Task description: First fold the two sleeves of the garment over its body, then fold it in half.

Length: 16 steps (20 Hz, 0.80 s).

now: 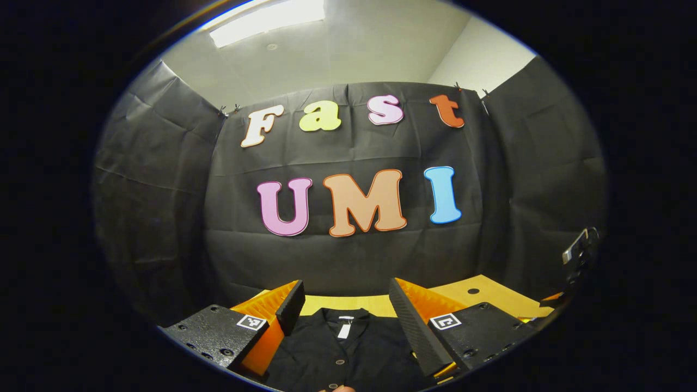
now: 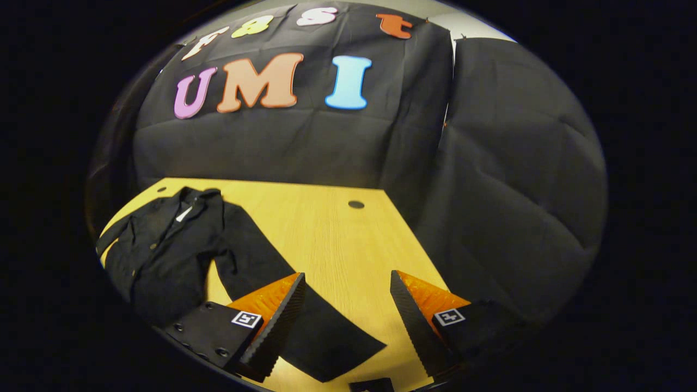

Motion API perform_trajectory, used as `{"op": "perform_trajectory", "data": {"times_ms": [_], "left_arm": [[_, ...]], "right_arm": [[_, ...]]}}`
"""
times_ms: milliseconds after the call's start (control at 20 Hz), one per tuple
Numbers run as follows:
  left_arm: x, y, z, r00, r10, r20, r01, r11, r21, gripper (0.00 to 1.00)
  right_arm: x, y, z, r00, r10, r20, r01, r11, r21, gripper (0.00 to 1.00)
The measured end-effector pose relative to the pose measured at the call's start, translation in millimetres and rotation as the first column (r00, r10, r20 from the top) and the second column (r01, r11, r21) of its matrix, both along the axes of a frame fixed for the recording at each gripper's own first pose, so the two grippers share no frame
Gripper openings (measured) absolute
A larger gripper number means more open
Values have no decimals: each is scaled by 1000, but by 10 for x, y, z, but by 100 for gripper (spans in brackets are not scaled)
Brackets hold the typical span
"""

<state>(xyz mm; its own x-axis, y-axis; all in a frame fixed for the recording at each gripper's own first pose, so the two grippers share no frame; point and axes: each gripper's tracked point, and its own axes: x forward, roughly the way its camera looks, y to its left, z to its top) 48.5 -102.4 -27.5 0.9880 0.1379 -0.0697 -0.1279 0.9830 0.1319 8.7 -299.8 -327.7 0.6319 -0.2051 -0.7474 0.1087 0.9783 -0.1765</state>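
In the left gripper view, the left claw (image 1: 347, 313) hung with its fingers spread apart, gripping nothing, above the collar end of the black garment (image 1: 348, 348), which lay flat on the wooden worktop (image 1: 490, 296). The other gripper (image 1: 578, 256) showed at the far right edge.

In the right gripper view, the right claw (image 2: 347, 302) was likewise spread wide and empty, poised over the garment's sleeve (image 2: 305, 321), which stretched out across the worktop (image 2: 326, 228) from the garment's body (image 2: 158, 250) at the left.
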Motion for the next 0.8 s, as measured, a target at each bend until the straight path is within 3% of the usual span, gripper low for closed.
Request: {"op": "perform_trajectory", "data": {"times_ms": [350, 750, 800], "left_arm": [[81, -261, -139, 999, 20, -32, -20, 1000, 18, 93], [163, -513, -185, 999, 24, -36, -23, 999, 22, 99], [167, -536, -178, 999, 23, -35, -22, 999, 25, 99]], "right_arm": [[-364, -150, -597, 982, 6, -191, 2, 999, 41, 100], [-724, -187, -902, 944, 36, -328, -1, 994, 106, 100], [-685, -213, -904, 949, 26, -313, 13, 993, 120, 100]]}}
